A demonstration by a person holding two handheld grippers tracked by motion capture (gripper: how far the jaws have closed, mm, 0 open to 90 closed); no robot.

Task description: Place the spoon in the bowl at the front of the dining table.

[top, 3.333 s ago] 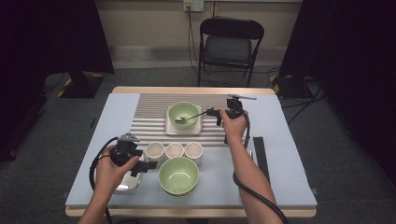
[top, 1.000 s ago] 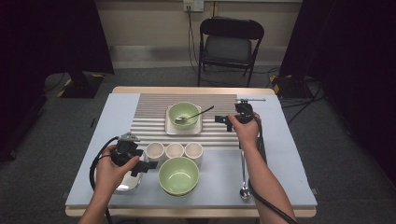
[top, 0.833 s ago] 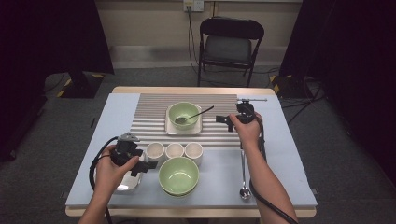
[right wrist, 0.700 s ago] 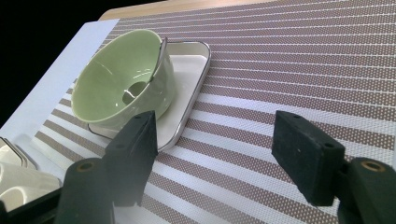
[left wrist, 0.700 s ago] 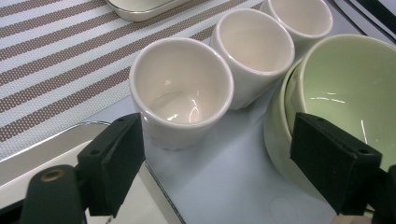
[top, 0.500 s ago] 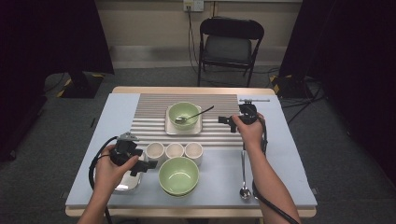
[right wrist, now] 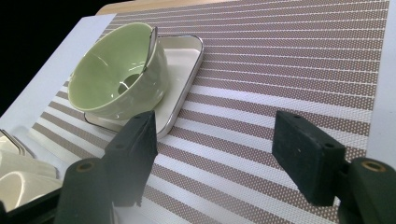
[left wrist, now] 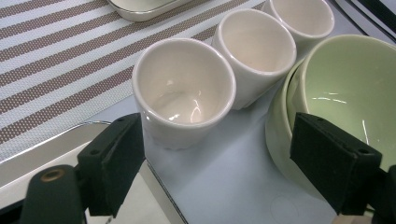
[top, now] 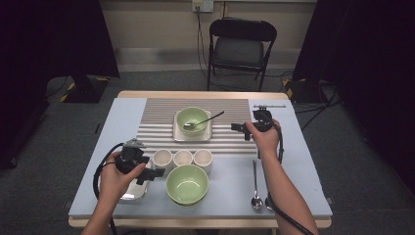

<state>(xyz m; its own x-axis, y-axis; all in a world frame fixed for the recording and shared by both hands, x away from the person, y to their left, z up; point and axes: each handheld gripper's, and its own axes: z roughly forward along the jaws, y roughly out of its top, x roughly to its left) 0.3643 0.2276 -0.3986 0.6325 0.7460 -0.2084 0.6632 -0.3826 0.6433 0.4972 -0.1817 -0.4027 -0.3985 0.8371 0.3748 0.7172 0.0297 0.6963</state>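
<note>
right gripper (right wrist: pixel 212 158) jaws apart over striped mat (right wrist: pixel 289 60); left gripper (left wrist: pixel 212 154) gaping (nothing held) beside nearest cup (left wrist: pixel 183 88).

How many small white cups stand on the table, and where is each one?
3, side by side in a row just beyond the near green bowl: left cup, middle cup, right cup. Nothing seems to hide another.

Staged recording studio or lab rather than a home: black curtains (top: pixel 54 44) both sides, bare wall with power outlet (top: pixel 202 5), grey carpet floor (top: pixel 44 147), lone folding chair (top: pixel 240 46), cables, one table (top: pixel 293 196) with tableware.
</note>
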